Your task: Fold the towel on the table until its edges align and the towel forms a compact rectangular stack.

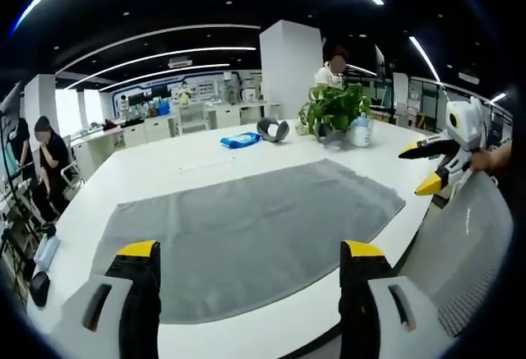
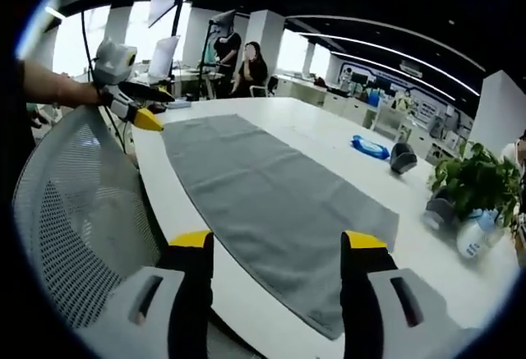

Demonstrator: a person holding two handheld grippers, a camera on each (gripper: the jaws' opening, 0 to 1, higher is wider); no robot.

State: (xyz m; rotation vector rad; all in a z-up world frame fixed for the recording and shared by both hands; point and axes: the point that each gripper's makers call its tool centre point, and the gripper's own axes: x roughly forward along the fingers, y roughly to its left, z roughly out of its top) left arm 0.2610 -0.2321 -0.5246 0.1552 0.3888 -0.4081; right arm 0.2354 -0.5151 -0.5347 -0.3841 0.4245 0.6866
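Observation:
A grey towel [image 1: 246,236] lies spread flat on the white table [image 1: 189,166], one long edge near the table's front edge. My left gripper [image 1: 251,252] hovers open above the towel's near edge, with nothing between its yellow-tipped jaws. My right gripper [image 1: 429,166] comes in from the right, open, held in the air off the towel's right end. In the right gripper view the towel [image 2: 271,203] runs away along the table [image 2: 320,133], my right gripper [image 2: 278,240] stands open over its near end, and my left gripper [image 2: 144,104] is open at the far end.
A mesh office chair [image 2: 78,219] stands against the table's front edge. On the far side of the table are a potted plant [image 1: 335,108], a white bottle [image 1: 359,131], a blue pack [image 1: 240,140] and a grey object [image 1: 274,129]. People sit at the room's left [image 1: 49,158].

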